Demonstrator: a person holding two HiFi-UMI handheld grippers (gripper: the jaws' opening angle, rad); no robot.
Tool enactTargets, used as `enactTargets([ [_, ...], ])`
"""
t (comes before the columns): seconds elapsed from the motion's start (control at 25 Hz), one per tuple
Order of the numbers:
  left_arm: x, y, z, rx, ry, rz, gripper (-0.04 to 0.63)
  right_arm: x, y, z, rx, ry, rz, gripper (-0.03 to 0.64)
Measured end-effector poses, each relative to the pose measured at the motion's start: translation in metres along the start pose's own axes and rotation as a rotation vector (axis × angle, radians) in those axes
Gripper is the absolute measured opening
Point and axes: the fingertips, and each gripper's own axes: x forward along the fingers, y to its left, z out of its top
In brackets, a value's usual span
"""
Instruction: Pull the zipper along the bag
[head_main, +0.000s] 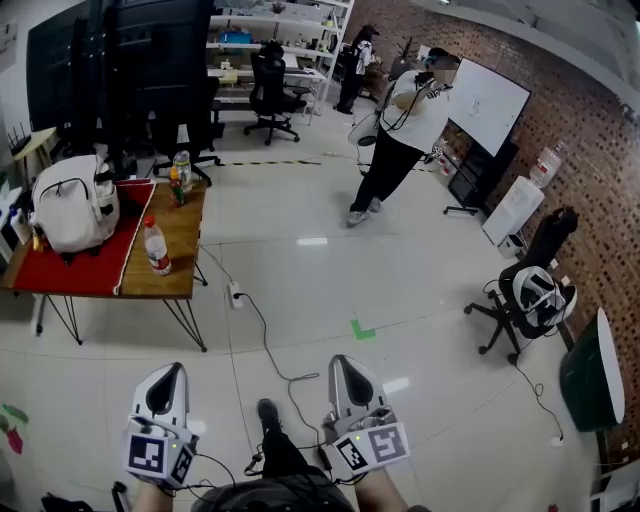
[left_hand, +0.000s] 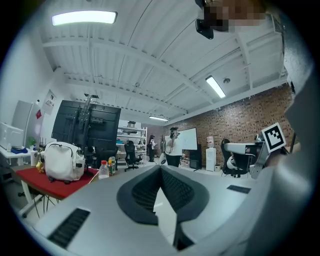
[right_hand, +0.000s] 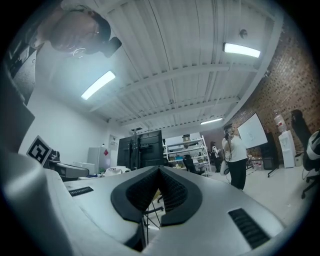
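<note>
The table (head_main: 178, 262) is at the left of the head view: wood top, thin black legs. A red cloth (head_main: 85, 272) covers the table's left part. The white bag (head_main: 72, 205) stands upright on this cloth, at the table's left end, w/ its handle on top. Right of the bag, on the bare wood near the table's front edge, a clear bottle (head_main: 157, 247) w/ red cap stands upright. Some small bottles (head_main: 180, 178) stand close together at the table's back right corner. On the floor just right of the table lies a white power strip (head_main: 236, 293) w/ a black cable.

Both grippers are well apart from the table, in front of it and to its right, above the floor. The left gripper (head_main: 172, 368) is the nearer one to the table. In the left gripper view its jaws are closed, tips touching, w/ nothing between them, and the bag and table show far behind, to the left of the jaws. The right gripper (head_main: 340, 360) is just beside it, further from the table. Its jaws also meet at the tips and hold nothing.

Far right of the table, a person in a white top (head_main: 400, 130) is on the floor, in mid-step. Beyond, a whiteboard (head_main: 487, 103) stands by the brick wall. A black office chair (head_main: 525, 295) is the furthest thing from the table.
</note>
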Motion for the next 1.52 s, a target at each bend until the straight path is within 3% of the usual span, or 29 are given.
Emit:
enactTargets([
  [0.32,0.108,0.038,0.006,0.001,0.012,0.069,0.028,0.12,-0.059,-0.027,0.034,0.009,0.053,0.006],
  [0.84,0.304,0.088,0.03,-0.006,0.02,0.064,0.028,0.316,-0.151,-0.048,0.037,0.033,0.108,0.006],
  [1.24,0.39,0.088,0.044,0.005,0.02,0.08,0.028,0.386,-0.212,-0.06,0.067,0.036,0.127,0.006],
  [1.52,0.414,0.093,0.052,0.021,0.006,0.066,0.028,0.407,-0.217,-0.059,0.052,0.023,0.136,0.006],
])
